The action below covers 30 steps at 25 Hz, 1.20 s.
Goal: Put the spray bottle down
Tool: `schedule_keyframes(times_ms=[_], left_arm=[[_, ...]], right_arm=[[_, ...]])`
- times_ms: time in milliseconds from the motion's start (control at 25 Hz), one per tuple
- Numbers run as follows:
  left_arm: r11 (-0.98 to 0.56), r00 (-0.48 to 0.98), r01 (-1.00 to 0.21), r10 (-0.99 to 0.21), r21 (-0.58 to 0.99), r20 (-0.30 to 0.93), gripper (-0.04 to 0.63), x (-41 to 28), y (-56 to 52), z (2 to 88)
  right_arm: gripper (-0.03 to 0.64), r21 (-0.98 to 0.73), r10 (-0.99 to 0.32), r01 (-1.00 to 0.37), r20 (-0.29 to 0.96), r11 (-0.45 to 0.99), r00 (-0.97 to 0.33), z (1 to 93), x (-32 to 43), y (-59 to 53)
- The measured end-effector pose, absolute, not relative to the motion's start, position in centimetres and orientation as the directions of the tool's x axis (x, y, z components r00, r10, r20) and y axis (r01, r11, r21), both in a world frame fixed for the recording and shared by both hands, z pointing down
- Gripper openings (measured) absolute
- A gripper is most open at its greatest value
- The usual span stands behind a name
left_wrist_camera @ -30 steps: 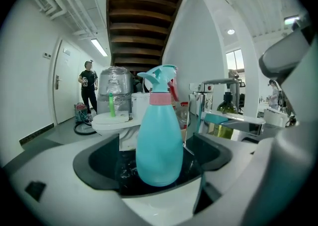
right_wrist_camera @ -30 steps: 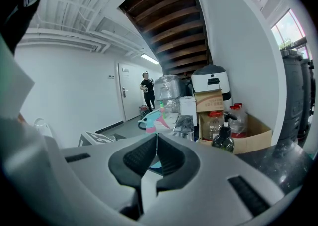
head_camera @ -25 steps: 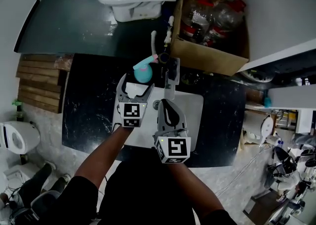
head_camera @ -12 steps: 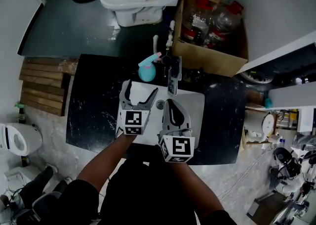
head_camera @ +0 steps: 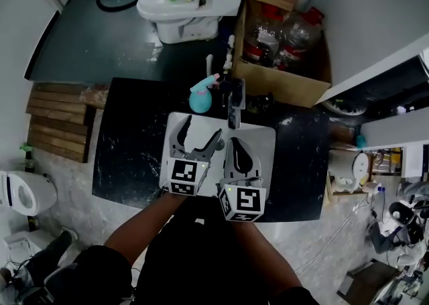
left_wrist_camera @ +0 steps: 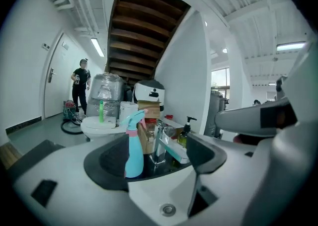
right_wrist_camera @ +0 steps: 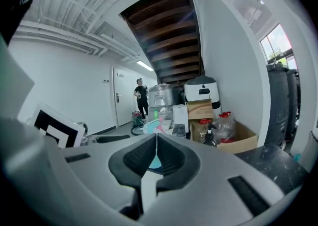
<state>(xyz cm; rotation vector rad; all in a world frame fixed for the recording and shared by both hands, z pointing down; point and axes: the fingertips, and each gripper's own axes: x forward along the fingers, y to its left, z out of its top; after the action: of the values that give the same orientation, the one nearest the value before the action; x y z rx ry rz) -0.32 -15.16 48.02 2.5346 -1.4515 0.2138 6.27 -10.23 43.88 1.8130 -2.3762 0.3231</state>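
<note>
The bottle stands upright on the counter behind the sink, just beside the tap, touched by neither tongs. My left tongs gape over the sink, empty, the jaws just now narrowing a little. My right tongs are pinched together on nothing. I judge the job done, nothing left.

The right gripper had its jaws shut.
Its two jaws were pressed together at the tips. A bit of the blue spray bottle showed behind them through the round gap, with its pink trigger just above the tips. A brown cardboard box with bottles in it sat to the right. Far back, a person stood near a white door.
</note>
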Motion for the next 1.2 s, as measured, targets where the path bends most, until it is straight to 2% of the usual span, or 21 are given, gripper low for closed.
schedule_keyframes(times_ms=[80, 200, 240, 600, 1200], left_arm=[[-0.492, 0.502, -0.865, -0.834, 0.102, 0.229, 0.302, -0.5, -14.5, 47.4], [-0.48, 0.49, -0.871, -0.844, 0.102, 0.218, 0.061, -1.1, -13.4, 46.2], [-0.477, 0.489, -0.872, -0.846, 0.108, 0.212, 0.025, -1.2, -13.1, 45.8], [-0.471, 0.493, -0.869, -0.85, 0.152, 0.185, 0.013, -1.8, -11.6, 43.5], [-0.461, 0.471, -0.882, -0.868, 0.097, 0.156, 0.013, -2.6, -10.0, 42.2]], right_arm=[[0.017, -0.083, -0.937, -0.965, 0.231, 0.25, -0.263, 43.5, 6.3, -10.1], [0.017, -0.079, -0.942, -0.967, 0.222, 0.241, -0.253, 42.8, 6.5, -10.0], [0.017, -0.077, -0.943, -0.967, 0.216, 0.243, -0.254, 42.5, 6.5, -10.0], [0.017, -0.035, -0.941, -0.963, 0.205, 0.267, -0.268, 41.4, 5.9, -9.8], [0.017, 0.001, -0.94, -0.956, 0.186, 0.292, -0.287, 40.7, 4.3, -8.6]])
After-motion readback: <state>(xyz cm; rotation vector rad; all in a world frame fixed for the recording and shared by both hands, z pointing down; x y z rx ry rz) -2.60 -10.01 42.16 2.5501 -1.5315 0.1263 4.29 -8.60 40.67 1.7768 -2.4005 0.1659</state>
